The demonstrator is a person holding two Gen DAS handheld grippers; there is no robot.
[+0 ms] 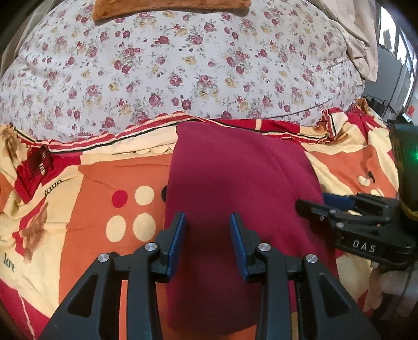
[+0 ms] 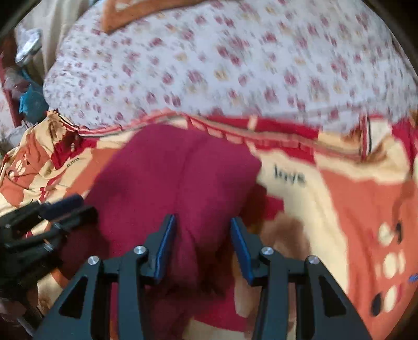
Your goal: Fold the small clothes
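Both grippers, left (image 1: 208, 227) and right (image 2: 202, 230), tilt down (jaws released) over maroon cloth (image 1: 235, 170)

We count one folded maroon garment (image 1: 235, 183) on the bed, one patterned orange-and-cream bedsheet (image 1: 99, 183), one floral quilt (image 1: 183, 65) and one brown fleece cloth (image 1: 169, 7). We see two grippers: the left gripper (image 1: 208, 225) and the right gripper (image 2: 203, 230).
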